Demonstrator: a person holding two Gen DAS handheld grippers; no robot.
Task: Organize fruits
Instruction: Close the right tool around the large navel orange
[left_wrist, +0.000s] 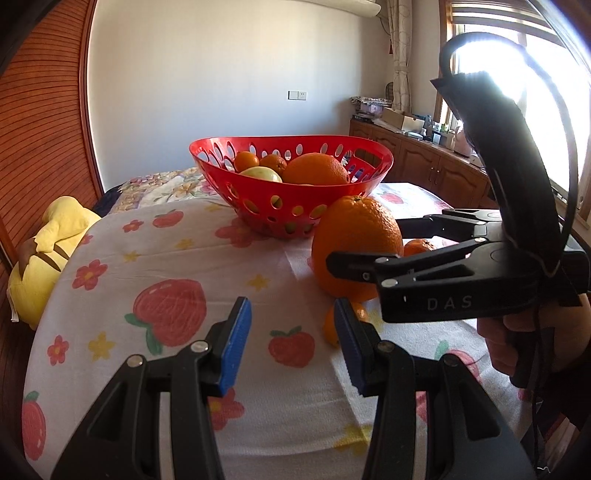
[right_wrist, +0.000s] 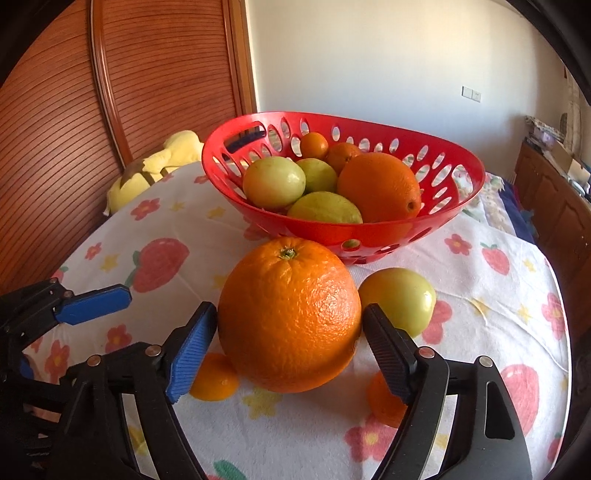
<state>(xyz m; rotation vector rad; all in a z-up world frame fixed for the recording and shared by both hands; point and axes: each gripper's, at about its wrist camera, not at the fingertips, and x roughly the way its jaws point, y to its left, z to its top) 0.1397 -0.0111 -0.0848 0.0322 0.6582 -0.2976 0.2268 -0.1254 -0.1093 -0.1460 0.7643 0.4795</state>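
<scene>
A big orange (right_wrist: 290, 314) (left_wrist: 354, 245) is between the fingers of my right gripper (right_wrist: 286, 347), whose pads touch its sides, and stands raised over the cloth. The right gripper also shows in the left wrist view (left_wrist: 365, 254). My left gripper (left_wrist: 291, 347) is open and empty over the cloth, left of the orange; one of its fingers (right_wrist: 96, 302) shows in the right wrist view. A red perforated basket (right_wrist: 458, 173) (left_wrist: 221, 173) behind holds an orange, small oranges and green fruits. On the cloth lie a green fruit (right_wrist: 400, 304) and two small oranges (right_wrist: 216, 378) (right_wrist: 382, 398).
The table (left_wrist: 155, 258) wears a white cloth with strawberry and flower prints. A yellow plush toy (left_wrist: 48, 254) lies at its left edge by a wooden slatted door. Wooden cabinets (left_wrist: 436, 166) stand under the window at the right.
</scene>
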